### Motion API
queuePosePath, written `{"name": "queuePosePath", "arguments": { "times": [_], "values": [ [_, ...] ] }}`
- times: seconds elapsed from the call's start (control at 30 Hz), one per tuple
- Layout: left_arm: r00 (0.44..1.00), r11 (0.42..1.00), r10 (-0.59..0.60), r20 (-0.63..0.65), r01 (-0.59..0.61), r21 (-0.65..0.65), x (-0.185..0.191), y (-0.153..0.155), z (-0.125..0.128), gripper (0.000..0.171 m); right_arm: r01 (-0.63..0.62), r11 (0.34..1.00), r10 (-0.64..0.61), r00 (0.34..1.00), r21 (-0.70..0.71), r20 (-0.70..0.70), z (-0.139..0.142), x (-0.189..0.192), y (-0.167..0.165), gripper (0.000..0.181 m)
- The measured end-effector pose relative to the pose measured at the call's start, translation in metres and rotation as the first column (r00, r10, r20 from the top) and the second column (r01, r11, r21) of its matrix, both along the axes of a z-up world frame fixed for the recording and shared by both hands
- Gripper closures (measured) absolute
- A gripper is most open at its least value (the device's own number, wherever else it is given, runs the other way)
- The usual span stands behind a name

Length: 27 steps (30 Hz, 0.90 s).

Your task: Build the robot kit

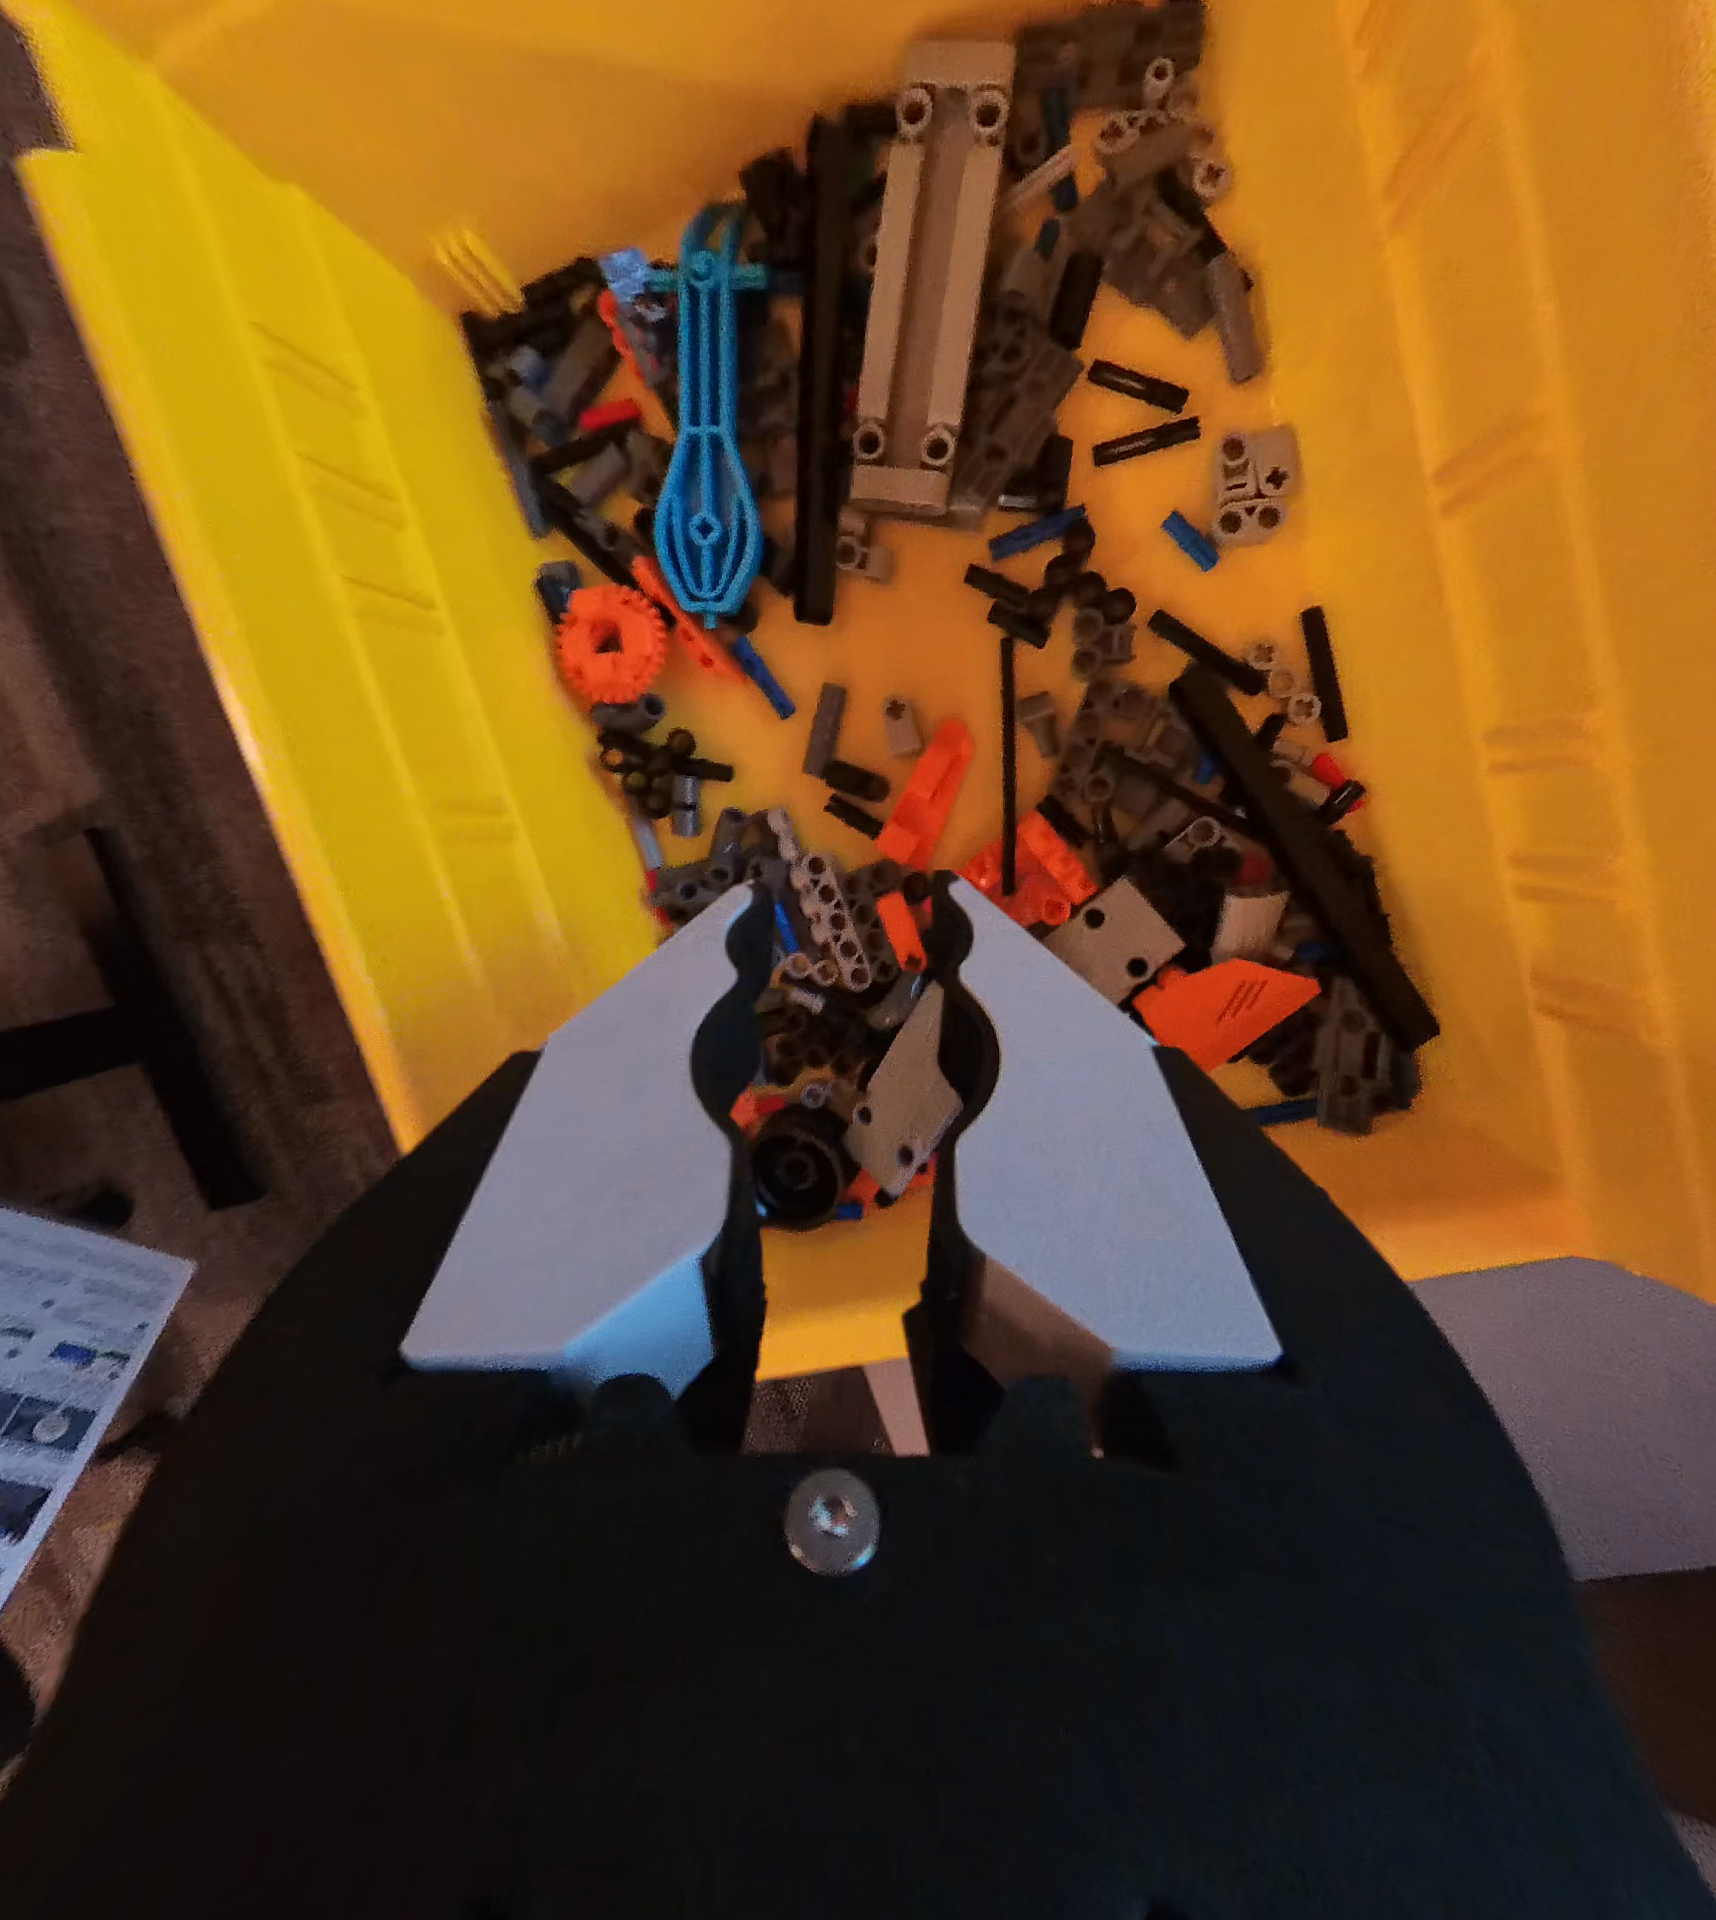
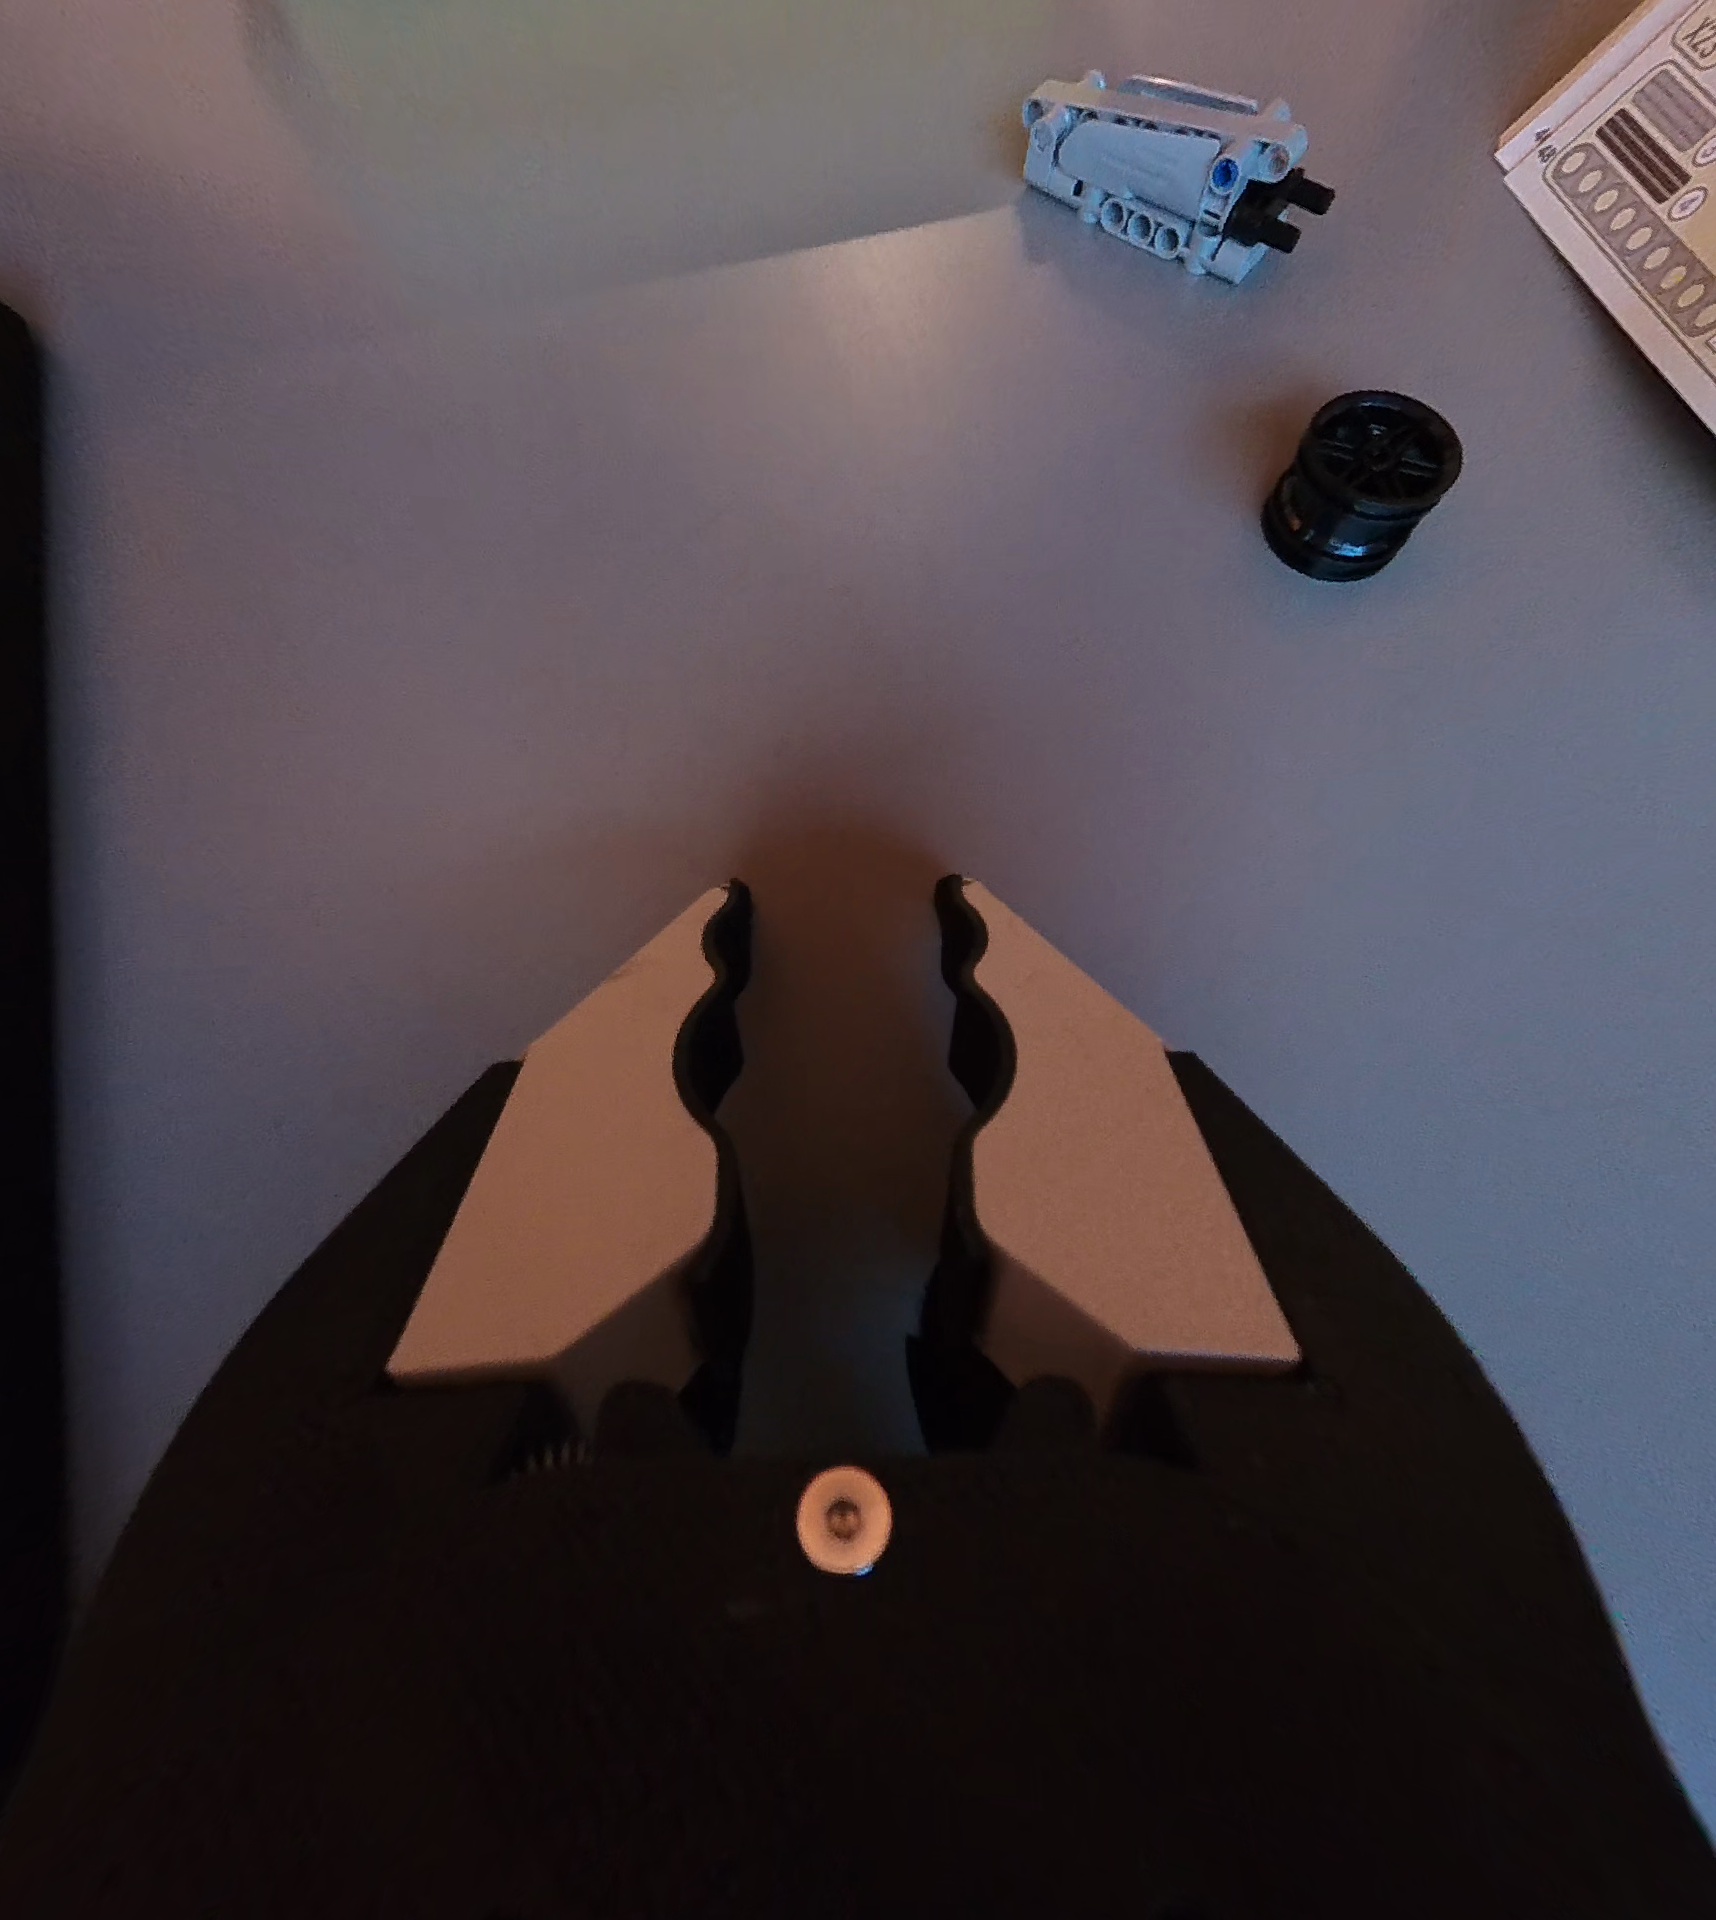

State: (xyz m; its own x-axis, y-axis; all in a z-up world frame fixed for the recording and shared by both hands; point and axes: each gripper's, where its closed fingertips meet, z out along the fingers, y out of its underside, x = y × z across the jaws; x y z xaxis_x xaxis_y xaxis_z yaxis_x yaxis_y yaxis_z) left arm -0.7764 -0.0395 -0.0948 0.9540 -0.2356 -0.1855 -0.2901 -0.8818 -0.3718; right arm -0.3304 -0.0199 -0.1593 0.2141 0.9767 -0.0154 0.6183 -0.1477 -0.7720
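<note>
Left gripper (image 1: 843, 894): jaws parted by a moderate gap, nothing held between them. It hangs over the near end of a yellow bin (image 1: 1456, 520), tips above a heap of loose building-toy parts (image 1: 937, 644) on the bin floor. Seen through the jaw gap: a black wheel (image 1: 797, 1169) nearest the jaw roots, a grey angled panel (image 1: 911, 1081) just right of it, and a grey holed beam (image 1: 833, 914) at the tips. Whether the tips touch the heap cannot be told from this angle. Right of the jaws lies an orange panel (image 1: 1223, 1003). Well ahead and left lie an orange gear (image 1: 610, 644) and a blue lattice piece (image 1: 708, 436); ahead, a long grey frame (image 1: 921, 281). A printed booklet (image 1: 2, 1423) lies outside the bin, behind and left of the jaws.

Right gripper (image 2: 843, 888): jaws parted by a similar gap, empty, above a bare stretch of grey bench (image 2: 521, 520). Ahead and right of the jaws, well apart, a black wheel hub (image 2: 1363, 483) stands on the bench. Farther ahead, a light grey assembled unit (image 2: 1160, 171) with black pins. An instruction sheet (image 2: 1685, 239) lies at far right.
</note>
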Motion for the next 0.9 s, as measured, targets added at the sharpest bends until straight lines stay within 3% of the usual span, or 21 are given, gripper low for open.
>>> {"name": "queuePosePath", "arguments": {
  "times": [0.2, 0.3, 0.37, 0.63, 0.73, 0.9],
  "values": [
    [0.998, 0.997, -0.058, 0.024, 0.059, -0.04, 0.0, 0.02, -0.022, 0.14, 0.043, 0.999, -0.043, 0.999, 0.027, 0.007, 0.0, 0.003, 0.002, 0.145],
    [0.991, 0.993, -0.083, 0.105, 0.091, -0.071, 0.007, 0.021, -0.027, 0.144, 0.051, 0.998, -0.051, 0.999, 0.034, 0.009, 0.0, 0.003, 0.003, 0.145],
    [0.984, 0.98, -0.081, 0.158, 0.108, -0.169, 0.012, 0.014, -0.032, 0.146, 0.058, 0.998, -0.058, 0.998, 0.017, 0.005, 0.0, 0.003, 0.004, 0.146],
    [0.998, 0.877, 0.066, 0.024, -0.047, -0.479, -0.016, 0.006, -0.032, 0.14, 0.101, 0.995, -0.102, 0.995, -0.019, -0.007, 0.0, 0.005, 0.01, 0.158],
    [0.992, 0.895, 0.123, 0.03, -0.098, -0.435, -0.019, 0.016, -0.033, 0.141, 0.108, 0.994, -0.108, 0.994, -0.032, -0.011, 0.0, 0.005, 0.011, 0.16],
    [0.992, 0.892, 0.098, 0.077, -0.053, -0.45, -0.021, 0.012, -0.03, 0.137, 0.104, 0.992, -0.106, 0.994, -0.066, -0.023, 0.001, 0.005, 0.01, 0.159]
  ]
}}
